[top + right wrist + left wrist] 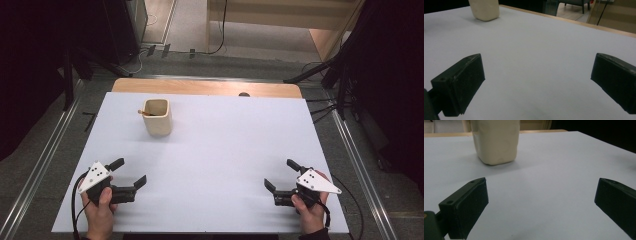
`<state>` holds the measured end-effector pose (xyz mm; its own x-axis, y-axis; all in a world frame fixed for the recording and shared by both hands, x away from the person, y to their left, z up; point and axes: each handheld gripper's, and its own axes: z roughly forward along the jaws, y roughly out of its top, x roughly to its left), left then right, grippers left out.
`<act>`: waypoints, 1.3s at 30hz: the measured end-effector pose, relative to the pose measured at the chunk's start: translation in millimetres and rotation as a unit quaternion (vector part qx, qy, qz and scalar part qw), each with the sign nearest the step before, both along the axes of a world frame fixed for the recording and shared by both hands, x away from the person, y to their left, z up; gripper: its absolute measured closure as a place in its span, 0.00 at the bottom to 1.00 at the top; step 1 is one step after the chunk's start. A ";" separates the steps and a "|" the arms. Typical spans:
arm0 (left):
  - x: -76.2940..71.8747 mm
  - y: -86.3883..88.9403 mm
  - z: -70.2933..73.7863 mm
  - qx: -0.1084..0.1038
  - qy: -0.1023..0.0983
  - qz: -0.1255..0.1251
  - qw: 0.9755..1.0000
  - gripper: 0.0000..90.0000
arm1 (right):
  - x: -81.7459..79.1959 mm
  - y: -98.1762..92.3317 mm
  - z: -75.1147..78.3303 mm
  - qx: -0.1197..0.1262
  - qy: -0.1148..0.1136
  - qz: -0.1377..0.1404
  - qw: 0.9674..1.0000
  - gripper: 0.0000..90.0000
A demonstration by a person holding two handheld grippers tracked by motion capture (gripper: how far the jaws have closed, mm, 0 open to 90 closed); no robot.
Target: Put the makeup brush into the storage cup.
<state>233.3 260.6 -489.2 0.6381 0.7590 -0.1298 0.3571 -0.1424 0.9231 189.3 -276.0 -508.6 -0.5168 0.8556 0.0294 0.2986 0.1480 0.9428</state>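
To grasp the cream cup (158, 117) standing upright at the table's (225, 150) far left, bring the nearer left gripper (131, 172), jaws spread wide and empty like the right gripper (280, 174), squarely around its walls.

My two black grippers (129, 172) (281, 173) with grey plates, cream cup (158, 117) far left, plain white table sheet (215, 150), tan wood edge (205, 87)

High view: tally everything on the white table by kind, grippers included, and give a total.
Cream cup: 1
Brown item inside the cup, too small to identify: 1
Hand-held grippers, fingers open and empty: 2, left gripper and right gripper
Total: 4
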 end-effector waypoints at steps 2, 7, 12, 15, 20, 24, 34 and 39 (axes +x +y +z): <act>-1.9 0.4 0.9 0.005 -0.003 0.000 1.000 0.00 | -0.3 -0.6 0.2 0.000 0.000 -0.001 1.000 0.00; -5.8 6.4 2.9 0.002 -0.009 0.003 1.000 0.00 | -0.2 -1.7 -0.4 0.001 0.000 -0.003 1.000 0.00; -10.7 13.2 3.8 0.004 -0.014 0.000 1.000 0.00 | 0.3 -1.5 -1.0 0.000 0.002 -0.002 1.000 0.00; -13.1 15.5 3.8 0.015 -0.018 -0.001 1.000 0.00 | 0.2 -1.1 -0.9 0.000 0.001 -0.003 1.000 0.00; -17.3 19.3 4.0 0.014 -0.018 -0.003 1.000 0.00 | 0.0 -2.2 -1.1 0.001 0.002 -0.005 1.000 0.00; -20.0 23.7 4.3 0.013 -0.016 -0.006 1.000 0.00 | -0.1 -2.7 -1.4 0.002 0.003 -0.006 1.000 0.00; -18.6 26.5 3.0 0.010 -0.012 -0.010 1.000 0.00 | 0.3 -1.5 -2.1 0.002 0.005 -0.006 1.000 0.00; -18.6 25.1 3.8 0.016 -0.015 -0.014 1.000 0.00 | 0.9 -1.3 -2.7 0.001 0.004 -0.005 1.000 0.00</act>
